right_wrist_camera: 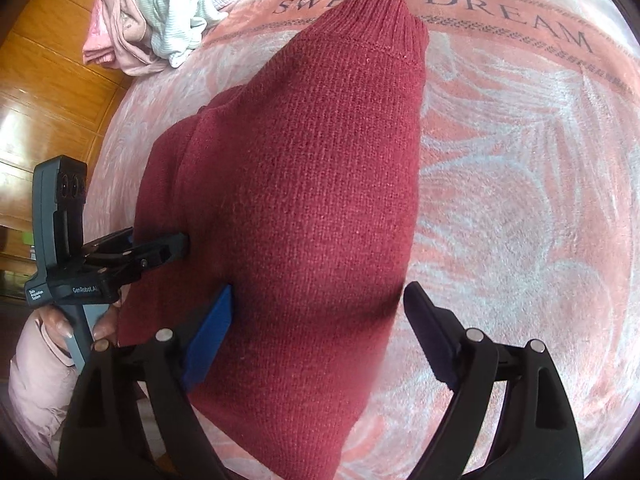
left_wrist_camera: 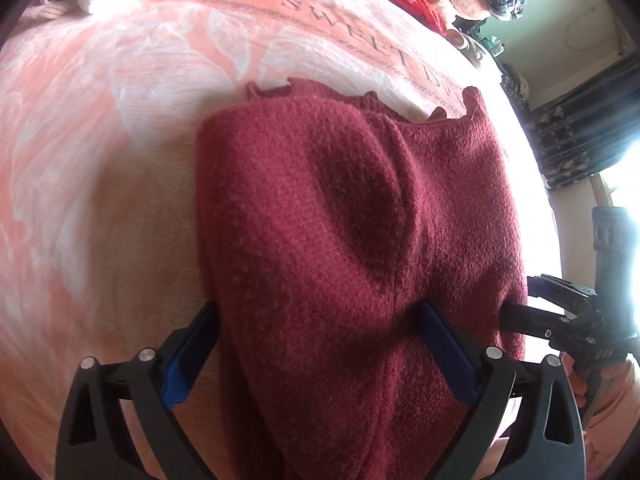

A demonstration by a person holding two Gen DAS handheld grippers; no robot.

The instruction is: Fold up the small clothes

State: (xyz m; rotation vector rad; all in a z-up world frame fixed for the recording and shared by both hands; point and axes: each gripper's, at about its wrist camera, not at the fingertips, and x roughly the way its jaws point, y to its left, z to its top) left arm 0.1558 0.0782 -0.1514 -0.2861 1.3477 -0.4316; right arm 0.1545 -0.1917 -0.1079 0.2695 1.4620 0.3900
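Left wrist view: the left tool point(left_wrist_camera: 316, 344) has its two blue-padded fingers standing wide apart, with the dark red knitted sweater point(left_wrist_camera: 340, 220) bulging up between them. The fingers flank the cloth on either side; whether the pads press it cannot be told, but they are not closed together. The sweater lies on a pink blanket point(left_wrist_camera: 100, 120) with white leaf patterns and printed lettering, spread over a bed. Its scalloped far edge lies toward the lettering. At the right edge of this view the right tool point(left_wrist_camera: 516, 312) comes in from the side, its black tip touching the sweater's edge, with a hand point(left_wrist_camera: 580, 384) on its handle.

In the right wrist view, the right tool point(right_wrist_camera: 318, 320) also has its fingers spread wide, one blue pad point(right_wrist_camera: 210, 340) against the left side of the sweater point(right_wrist_camera: 312, 200) and the other finger just beside its right edge, over the blanket point(right_wrist_camera: 520, 200). The sweater's ribbed cuff or hem points away toward the words on the blanket. The left tool point(right_wrist_camera: 180, 246) shows at the left, its tip meeting the sweater's side; the fingers look close together there, though the cloth hides the tips. A hand point(right_wrist_camera: 76, 328) grips its handle. A pile of pale clothes point(right_wrist_camera: 160, 12) lies at the bed's far left corner, beside a wooden floor point(right_wrist_camera: 48, 100).
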